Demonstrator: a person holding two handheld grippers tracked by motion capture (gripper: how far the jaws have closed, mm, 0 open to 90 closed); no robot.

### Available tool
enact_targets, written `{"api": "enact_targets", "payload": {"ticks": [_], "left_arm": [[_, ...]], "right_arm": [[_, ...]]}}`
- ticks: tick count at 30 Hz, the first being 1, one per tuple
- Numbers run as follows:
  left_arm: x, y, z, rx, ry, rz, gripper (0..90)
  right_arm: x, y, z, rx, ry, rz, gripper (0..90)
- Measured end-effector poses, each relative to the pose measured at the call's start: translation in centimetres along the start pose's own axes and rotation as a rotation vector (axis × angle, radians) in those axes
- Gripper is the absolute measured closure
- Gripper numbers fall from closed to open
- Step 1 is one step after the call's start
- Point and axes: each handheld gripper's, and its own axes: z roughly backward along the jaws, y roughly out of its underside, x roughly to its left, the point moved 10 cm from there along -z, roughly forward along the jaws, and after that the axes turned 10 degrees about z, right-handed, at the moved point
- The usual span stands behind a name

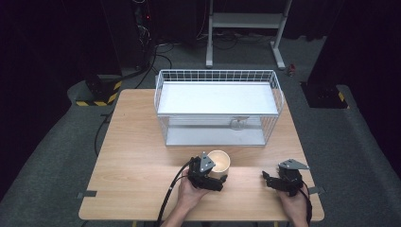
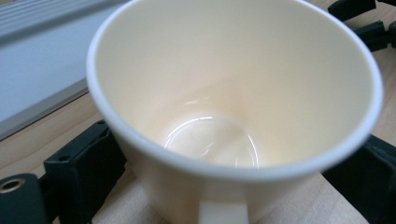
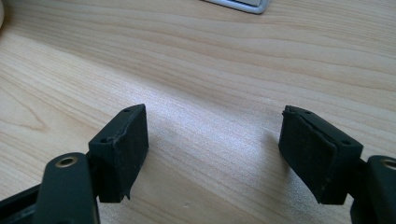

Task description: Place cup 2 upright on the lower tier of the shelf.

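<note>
One cream paper cup stands upright on the wooden desk, just in front of the white wire basket. The left gripper is set around its lower wall, pads flanking it; a firm clamp cannot be confirmed. A low, gentle squeeze is advised, so the thin wall is not crushed. The right gripper rests apart, empty, right of the cup. No writing is readable.
</note>
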Motion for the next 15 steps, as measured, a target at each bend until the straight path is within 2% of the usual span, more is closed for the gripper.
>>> {"api": "enact_targets", "payload": {"ticks": [2,8,12,15], "left_arm": [[0.02,-0.01,-0.23,-0.002,0.001,0.021,5.5],[0.06,-0.12,-0.53,-0.01,-0.006,0.021,6.8],[0.03,-0.15,-0.5,-0.015,-0.011,0.008,7.5],[0.01,-0.23,-0.48,-0.023,-0.029,0.0,8.0]], "right_arm": [[0.0,0.0,0.0,0.0,0.0,0.0,24.1],[0.0,0.0,0.0,0.0,0.0,0.0,24.2],[0.0,0.0,0.0,0.0,0.0,0.0,24.2],[0.01,0.0,0.0,0.0,0.001,-0.002,24.1]]}}
